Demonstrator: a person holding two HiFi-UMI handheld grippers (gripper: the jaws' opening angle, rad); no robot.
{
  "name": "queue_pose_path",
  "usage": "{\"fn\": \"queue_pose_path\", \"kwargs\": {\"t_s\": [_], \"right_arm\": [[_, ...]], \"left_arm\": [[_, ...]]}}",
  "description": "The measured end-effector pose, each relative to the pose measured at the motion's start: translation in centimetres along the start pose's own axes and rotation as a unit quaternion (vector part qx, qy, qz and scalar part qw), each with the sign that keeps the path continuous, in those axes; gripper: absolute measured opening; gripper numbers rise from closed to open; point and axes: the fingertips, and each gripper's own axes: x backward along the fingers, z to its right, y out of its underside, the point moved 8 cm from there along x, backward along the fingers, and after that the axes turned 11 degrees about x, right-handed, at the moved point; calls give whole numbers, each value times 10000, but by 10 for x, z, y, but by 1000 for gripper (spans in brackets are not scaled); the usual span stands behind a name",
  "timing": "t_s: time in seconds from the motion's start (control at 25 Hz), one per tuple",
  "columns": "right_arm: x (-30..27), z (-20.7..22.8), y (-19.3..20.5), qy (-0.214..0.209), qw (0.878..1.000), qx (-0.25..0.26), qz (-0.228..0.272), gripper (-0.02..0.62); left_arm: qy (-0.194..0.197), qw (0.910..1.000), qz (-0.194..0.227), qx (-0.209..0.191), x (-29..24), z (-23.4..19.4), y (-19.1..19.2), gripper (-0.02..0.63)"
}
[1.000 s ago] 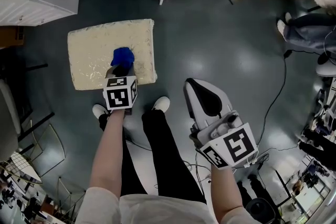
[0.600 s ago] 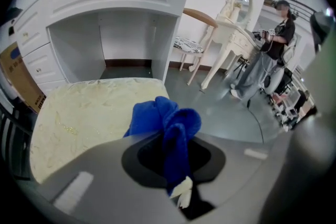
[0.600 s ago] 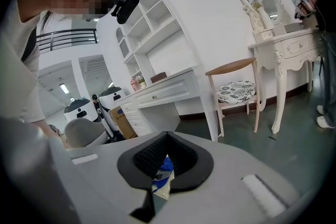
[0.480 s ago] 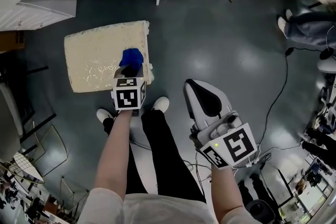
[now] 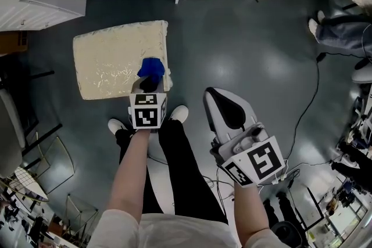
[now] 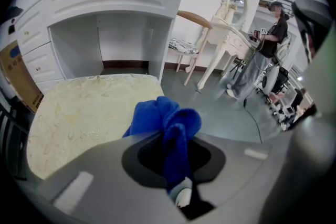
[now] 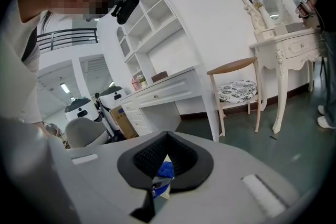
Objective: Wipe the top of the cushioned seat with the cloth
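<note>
**Item 1. Right gripper** (image 5: 216, 97), nearest to me, held low beside my right leg (image 5: 186, 177). My jaws here are closed together and grip nothing; they point out over the dark floor (image 5: 256, 49).

**Item 2. Left gripper** (image 5: 146, 84), reached forward past my shoes (image 5: 177, 115). Jaws clamped on the cloth (image 5: 151, 68), which is pinched between them, with its loose end bunched up beyond the tips. In the left gripper view the same gripper (image 6: 176, 165) shows a strip of cloth (image 6: 167, 122) running down through the opening between the jaws.

**Item 3. Cloth.** Blue, crumpled. It sits at the right edge of the cushioned seat (image 5: 113, 58), close to the corner nearest me. Whether it presses on the top I cannot tell for sure.

**Item 4. Cushioned seat.** Pale cream, rectangular, with a patterned top; it sits low on the floor, just in front of the desk.

**Item 5. White desk** (image 6: 105, 0), beyond the seat, with an open knee space, and drawers at its left. A cardboard box (image 6: 18, 78) stands at its left side.

**Item 6. Chair** (image 6: 186, 45), right of the desk, wooden back, patterned seat pad.

**Item 7. Dressing table** (image 6: 227, 34), white, with an oval mirror, next to the chair.

**Item 8. Person** (image 6: 265, 52), standing beyond the dressing table, dark top, grey trousers.

**Item 9. Cable** (image 5: 308, 104), black, trailing over the floor at my right.
</note>
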Motion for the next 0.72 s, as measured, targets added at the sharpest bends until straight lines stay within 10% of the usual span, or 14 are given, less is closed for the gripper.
{"fn": "queue_pose_path", "kwargs": {"t_s": [0.72], "right_arm": [[-19, -53, -7, -172, 9996, 192, -84, 0]], "left_arm": [[437, 9986, -138, -246, 23, -25, 26, 48]]}}
